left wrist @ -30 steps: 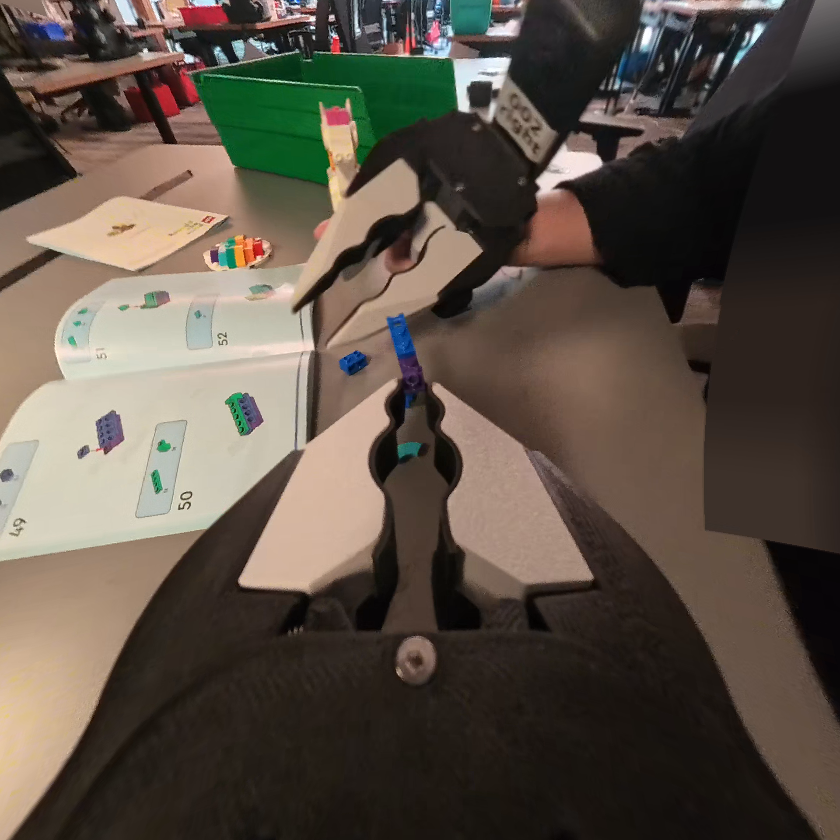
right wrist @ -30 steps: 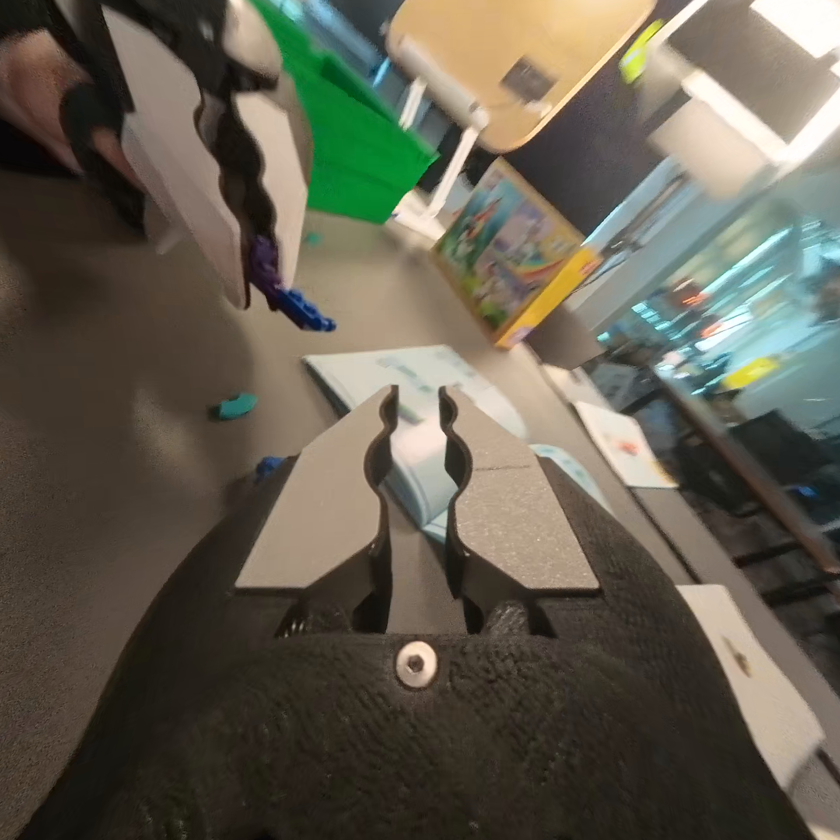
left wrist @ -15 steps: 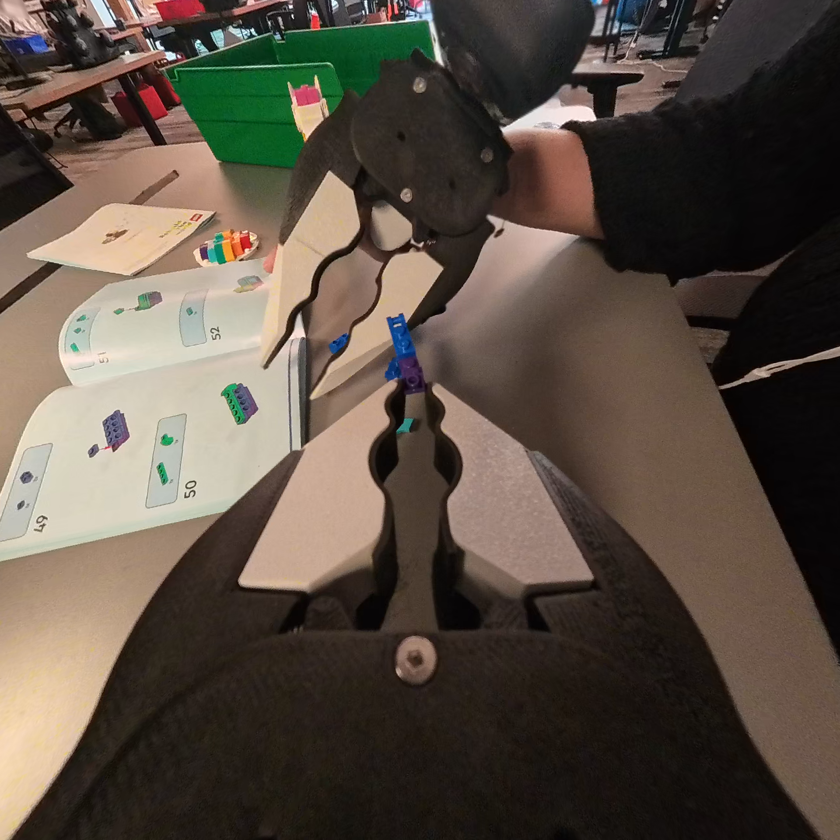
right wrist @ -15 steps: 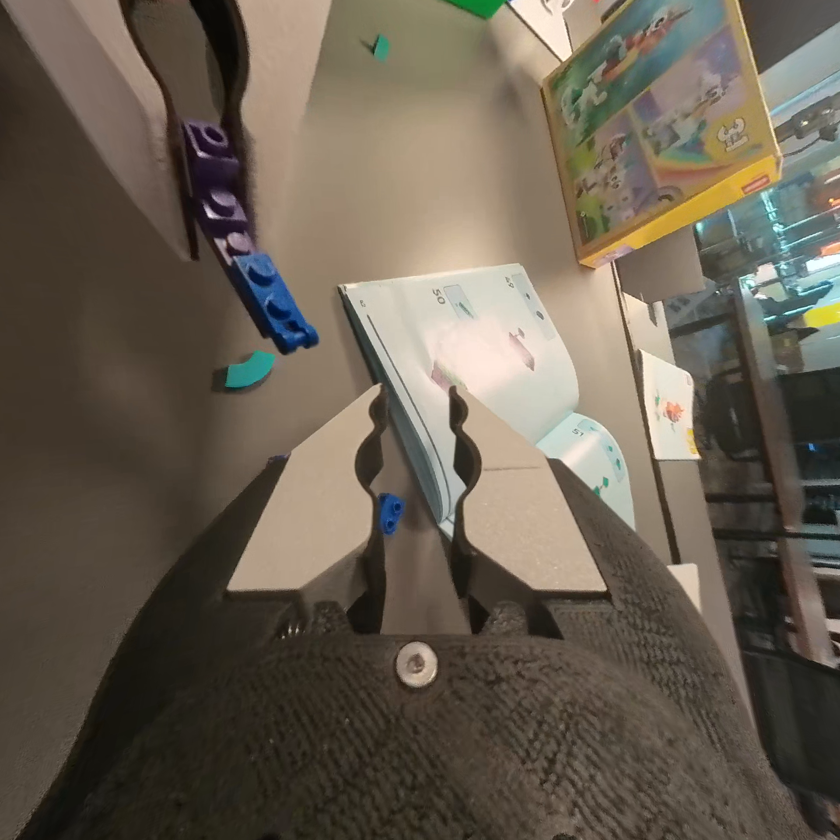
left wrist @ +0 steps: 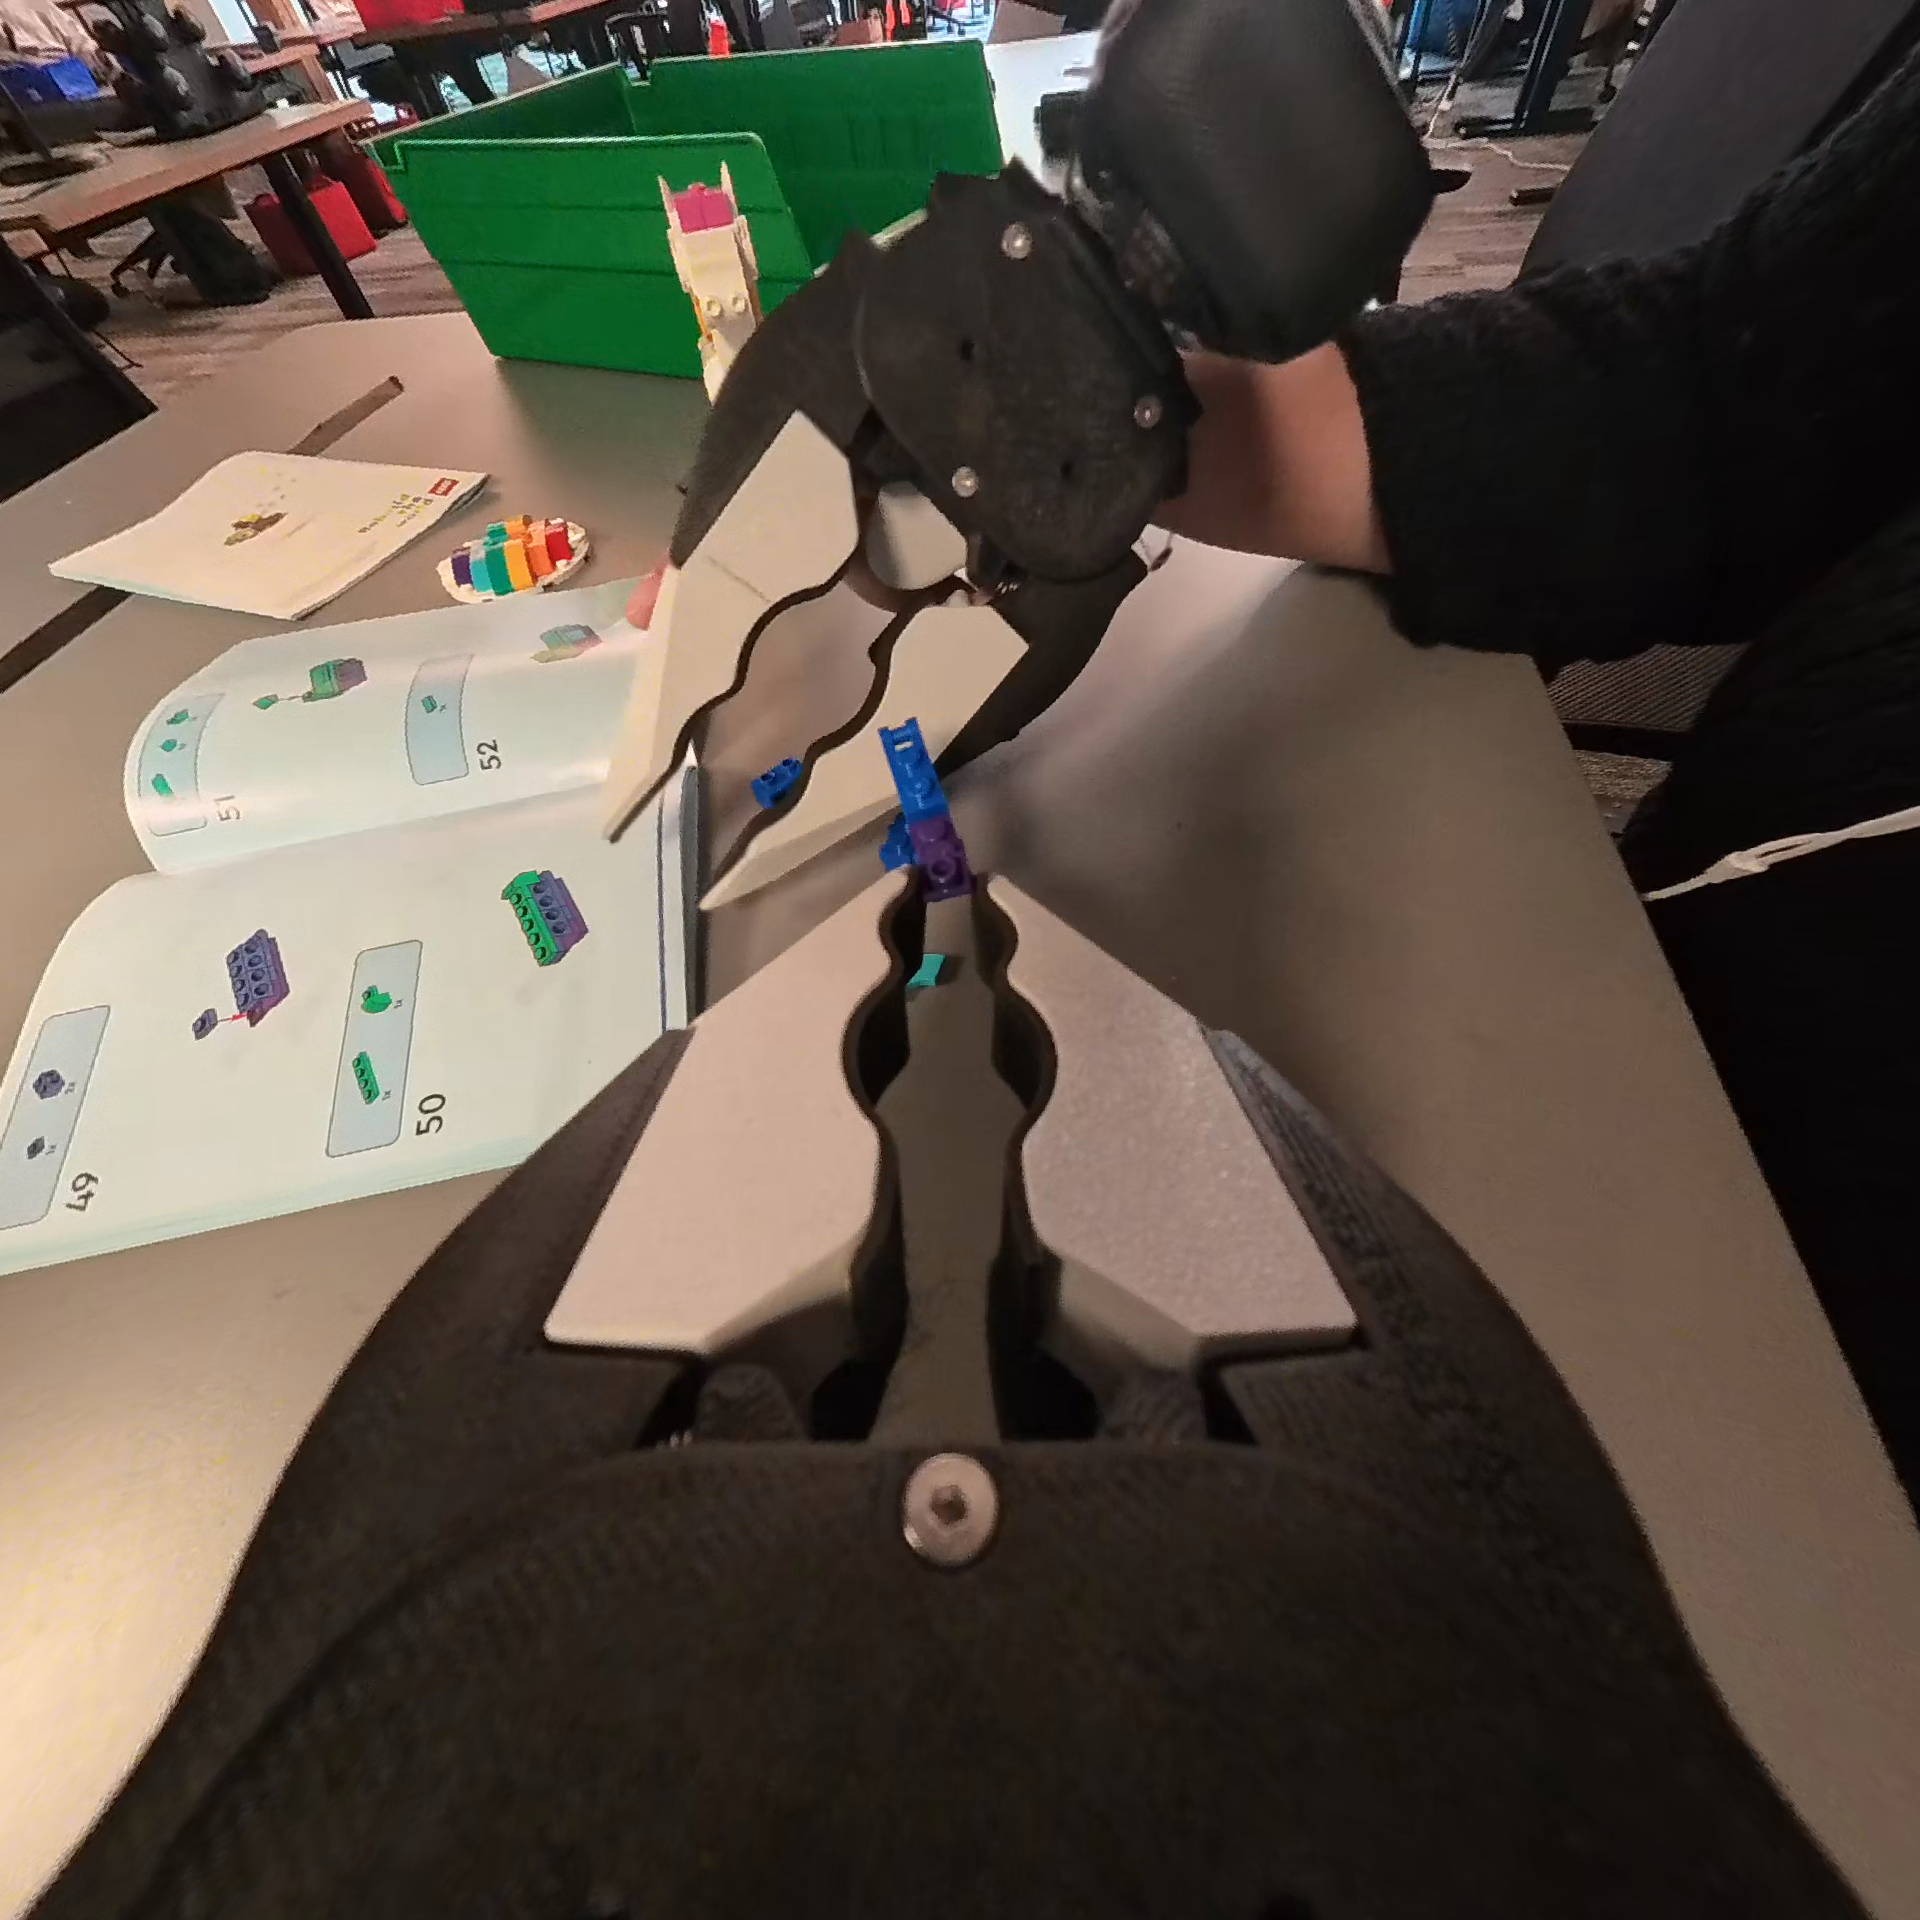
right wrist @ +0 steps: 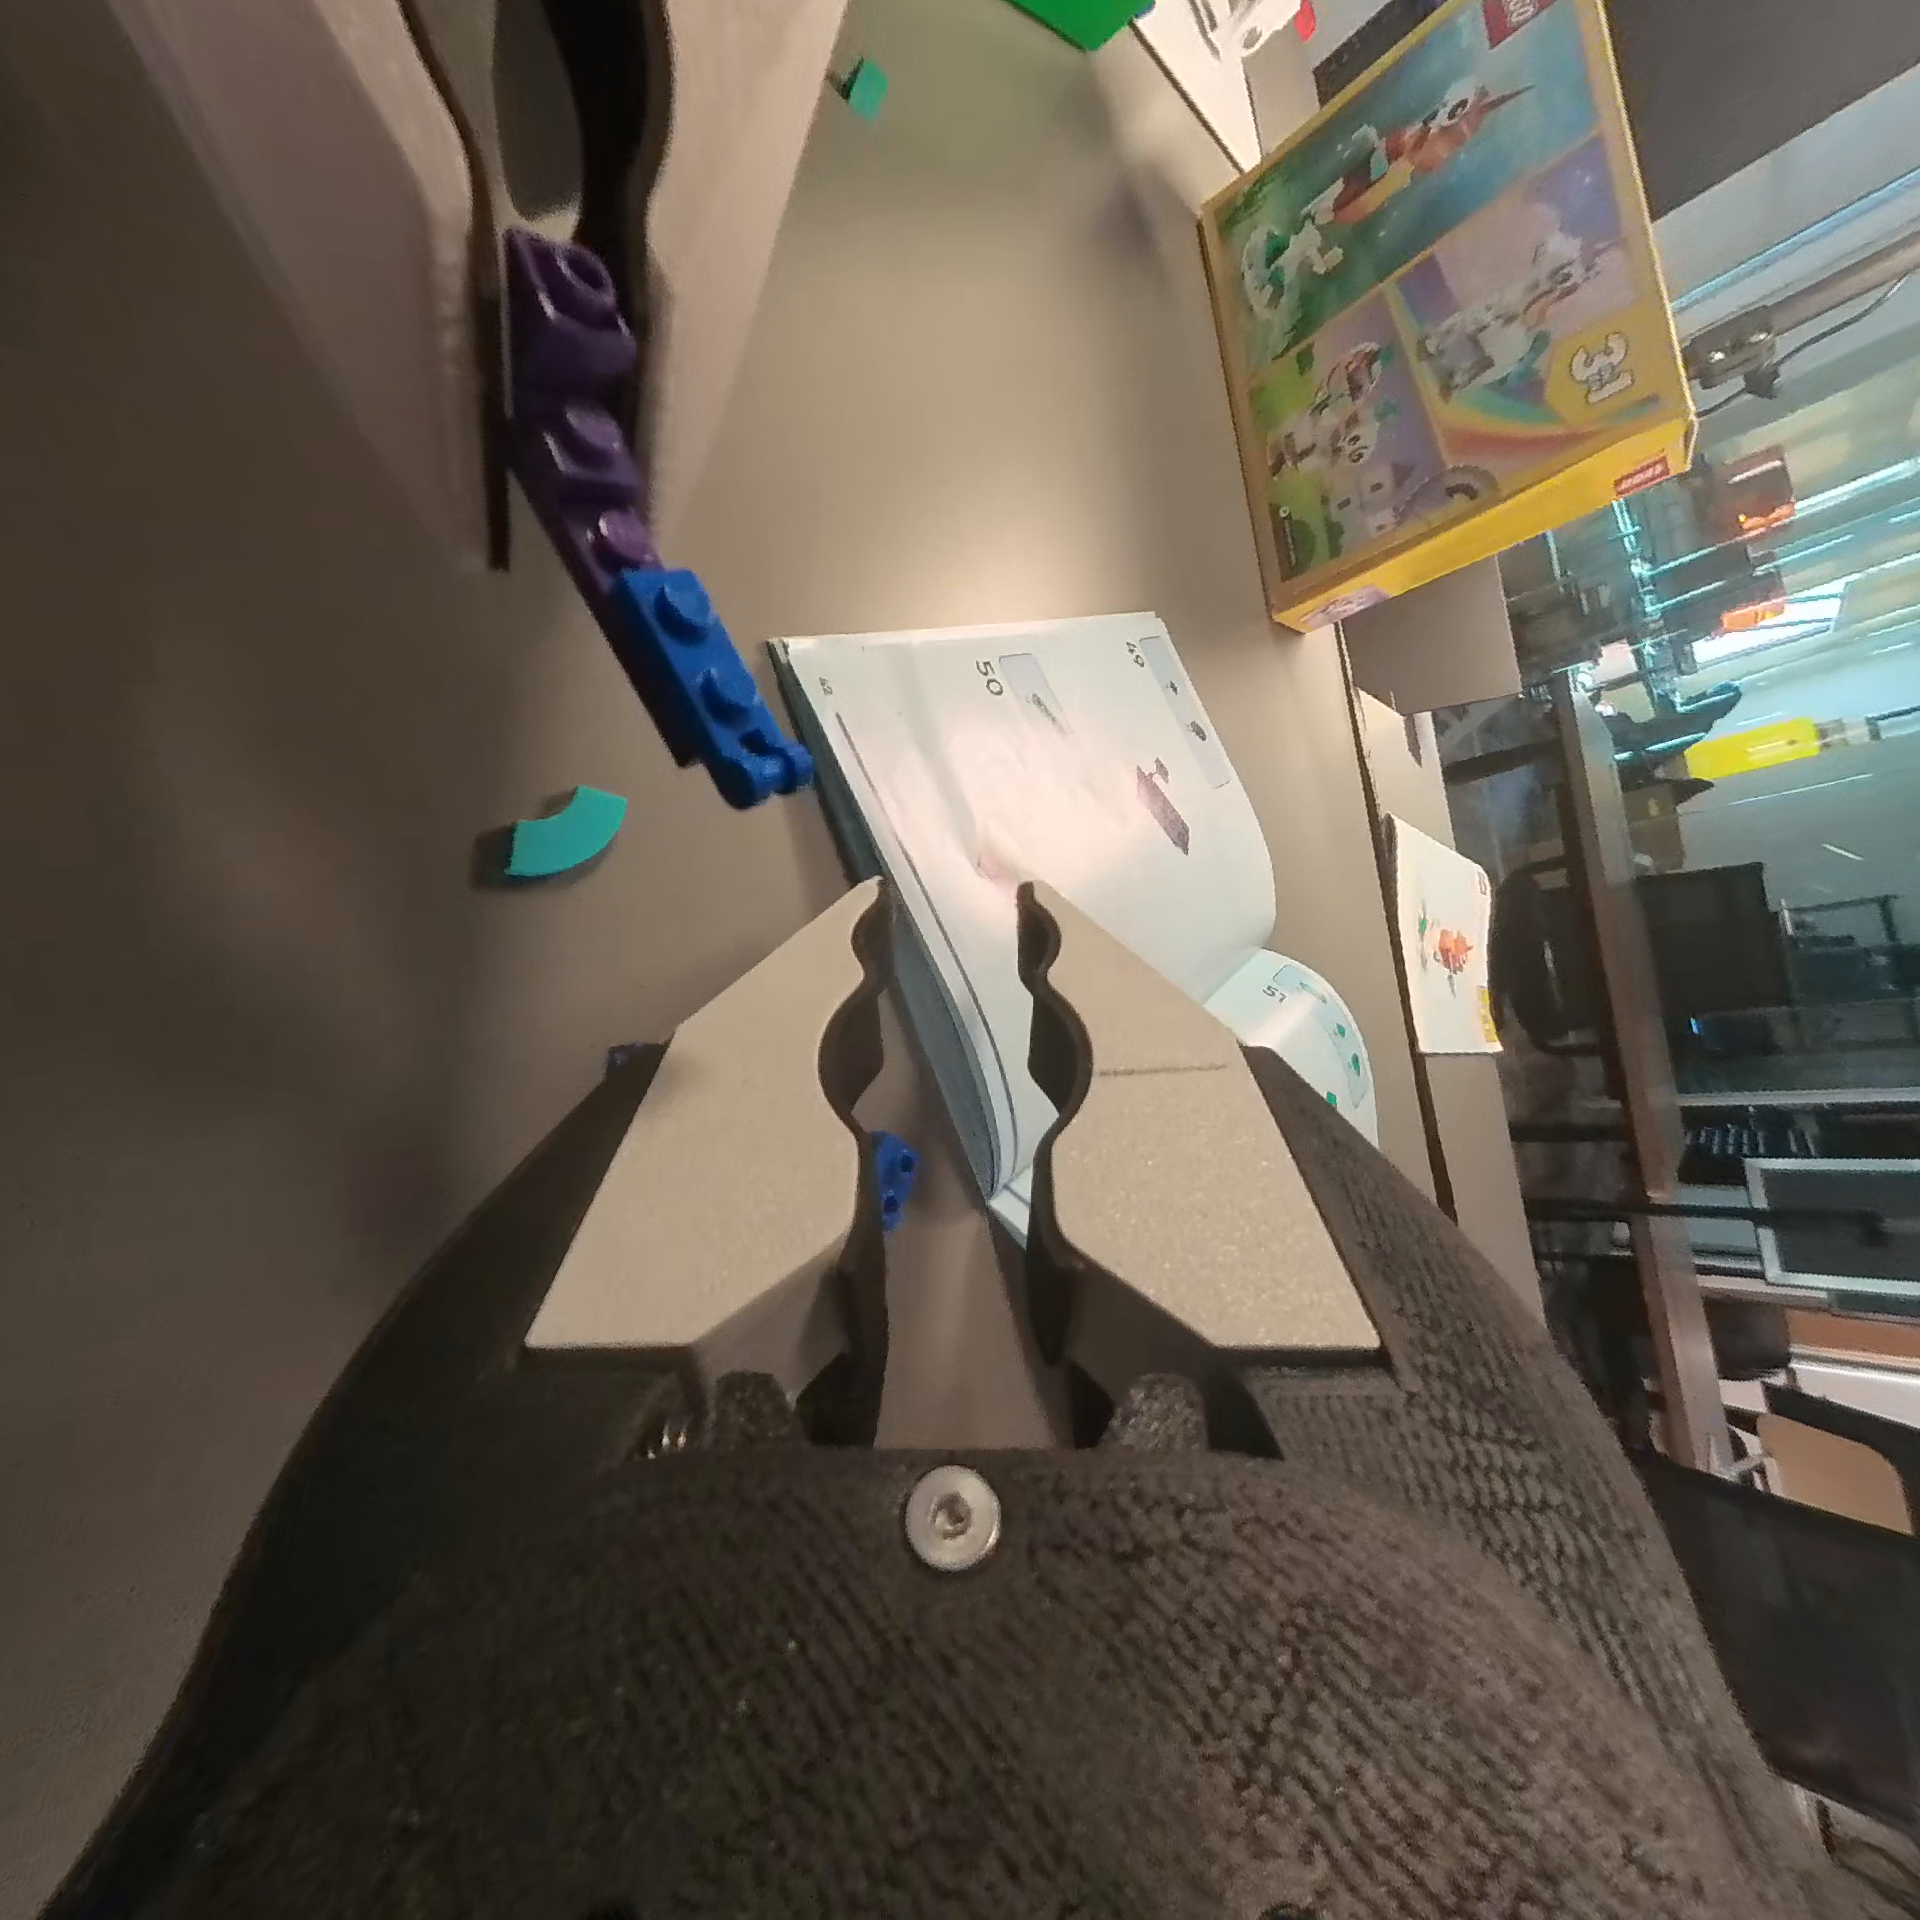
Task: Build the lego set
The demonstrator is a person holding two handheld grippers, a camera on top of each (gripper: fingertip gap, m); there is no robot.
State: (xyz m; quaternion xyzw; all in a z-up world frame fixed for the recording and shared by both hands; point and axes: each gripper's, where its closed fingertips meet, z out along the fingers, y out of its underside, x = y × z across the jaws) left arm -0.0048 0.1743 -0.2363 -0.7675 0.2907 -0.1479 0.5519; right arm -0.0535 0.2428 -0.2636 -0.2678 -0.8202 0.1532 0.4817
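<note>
My left gripper [left wrist: 940, 883] is shut on a thin purple and blue lego strip [left wrist: 923, 810] and holds it above the grey table [left wrist: 1299, 935]. The strip [right wrist: 623, 540] also shows at the upper left of the right wrist view. My right gripper [right wrist: 951, 888] is open and points down at the table beside the open instruction booklet [right wrist: 1039, 831]. A small blue brick [right wrist: 894, 1184] lies on the table between its fingers, also in the left wrist view [left wrist: 777, 779]. A teal curved piece [right wrist: 556, 831] lies on the table under the strip.
Green bins [left wrist: 623, 208] stand at the back, with a white lego figure [left wrist: 717, 281] in front. A rainbow lego piece [left wrist: 514, 551] and a second booklet [left wrist: 270, 530] lie to the left. The lego box [right wrist: 1434, 312] stands beyond the open booklet. The table edge [left wrist: 1558, 748] is on the right. Across from one pair of fingers to the other is roughly 9 cm. The left tips stand about 5 cm off the teal curved piece [right wrist: 556, 831].
My right gripper has turned and come down to the table, so the small blue brick now lies between its open fingers. My left gripper still holds the strip in nearly the same place.
</note>
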